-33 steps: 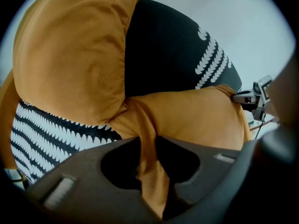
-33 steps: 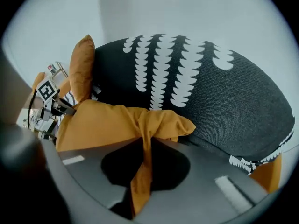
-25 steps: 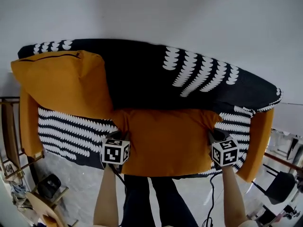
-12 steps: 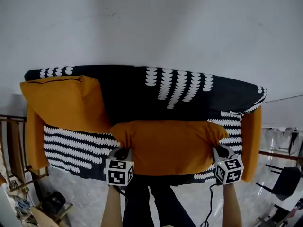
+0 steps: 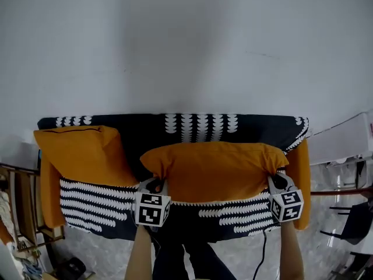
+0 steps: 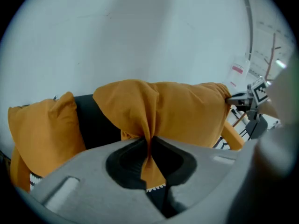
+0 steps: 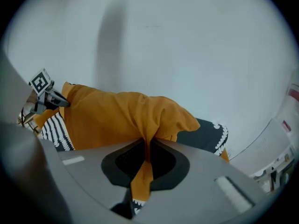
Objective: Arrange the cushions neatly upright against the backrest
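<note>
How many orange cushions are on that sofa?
2. The left cushion leans on the backrest; the middle cushion is held up, a corner pinched in the left gripper and the right gripper. The orange sides look like armrests.

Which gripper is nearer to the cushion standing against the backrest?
Left. The left gripper, whose jaws have just been closing on a corner of the held cushion, is beside the standing cushion; the right gripper pinches the far corner.

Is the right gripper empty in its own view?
No, the right gripper pinches a fold of the orange cushion between its jaws.
</note>
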A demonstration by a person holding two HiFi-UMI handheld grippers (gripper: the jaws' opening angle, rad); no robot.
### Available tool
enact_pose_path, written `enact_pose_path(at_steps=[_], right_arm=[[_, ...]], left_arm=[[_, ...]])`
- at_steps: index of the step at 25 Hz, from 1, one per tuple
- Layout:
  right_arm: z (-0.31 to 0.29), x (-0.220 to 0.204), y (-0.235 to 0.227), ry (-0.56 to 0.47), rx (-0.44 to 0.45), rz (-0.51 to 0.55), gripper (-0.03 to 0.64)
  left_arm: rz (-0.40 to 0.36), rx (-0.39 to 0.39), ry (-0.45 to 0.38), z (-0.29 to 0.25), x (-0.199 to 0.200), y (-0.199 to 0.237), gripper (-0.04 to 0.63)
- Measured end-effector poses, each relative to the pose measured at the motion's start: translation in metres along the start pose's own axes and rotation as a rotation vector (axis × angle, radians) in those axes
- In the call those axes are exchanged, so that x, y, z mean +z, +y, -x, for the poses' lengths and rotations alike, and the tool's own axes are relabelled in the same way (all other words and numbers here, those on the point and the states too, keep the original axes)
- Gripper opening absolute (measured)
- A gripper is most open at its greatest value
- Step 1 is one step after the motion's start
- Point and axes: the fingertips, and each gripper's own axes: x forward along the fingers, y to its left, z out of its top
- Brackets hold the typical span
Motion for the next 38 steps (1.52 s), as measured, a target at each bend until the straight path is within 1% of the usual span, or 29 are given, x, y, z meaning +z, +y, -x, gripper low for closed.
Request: enact_pose_path(at_steps=[4, 8, 12, 14, 18, 20, 23, 27, 30, 32, 34, 36, 37, 38], right_arm=[[-0.013, 0.017, -0.021, -0.016, -0.001, 0.033, 0.028], [-0.030, 0.028, -0.029, -0.033, 0.013, 0.044, 0.028], [-0.045, 0.038, -0.036, -0.065, 0.009, 0.045, 0.031], [-0.053, 0.042, -0.038, -0.083, 0.013, 0.045, 0.032], [-0.070, 0.039, -0.040, -0.099, 0.035, 0.035, 0.037], [-0.080, 0.032, -0.039, -0.088, 0.049, 0.027, 0.041], [-0.092, 0.019, -0.039, -0.059, 0.052, 0.016, 0.043], [-0.097, 0.014, -0.040, -0.073, 0.040, -0.063, 0.048], [-0.100, 0.012, -0.041, -0.081, 0.027, -0.097, 0.058], [-0.101, 0.011, -0.044, -0.081, 0.015, -0.119, 0.072], [-0.102, 0.011, -0.046, -0.075, -0.010, -0.130, 0.089], [-0.101, 0.011, -0.051, -0.066, -0.048, -0.144, 0.121], [-0.100, 0.011, -0.054, -0.064, -0.069, -0.160, 0.148], [-0.099, 0.012, -0.058, -0.066, -0.089, -0.181, 0.191]], left_arm=[[-0.067, 0.012, -0.021, -0.008, 0.036, -0.001, 0.037], [-0.097, 0.031, -0.021, -0.020, 0.055, 0.006, 0.037], [-0.128, 0.049, -0.021, -0.032, 0.064, 0.012, 0.037], [-0.129, 0.061, -0.028, -0.037, 0.066, 0.016, 0.038], [-0.133, 0.089, -0.038, -0.050, 0.056, 0.021, 0.050], [-0.122, 0.092, -0.021, -0.058, 0.045, 0.024, 0.057], [-0.065, 0.084, -0.002, -0.065, 0.031, 0.028, 0.071], [-0.048, 0.087, -0.008, -0.072, 0.030, 0.030, 0.073], [-0.017, 0.092, -0.003, -0.077, 0.031, 0.034, 0.078], [-0.017, 0.100, 0.002, -0.078, 0.032, 0.036, 0.088], [-0.022, 0.112, 0.004, -0.078, 0.033, 0.038, 0.114], [-0.011, 0.121, 0.002, -0.076, 0.033, 0.041, 0.143], [0.002, 0.125, -0.003, -0.074, 0.033, 0.042, 0.162], [0.015, 0.131, -0.014, -0.071, 0.035, 0.043, 0.181]])
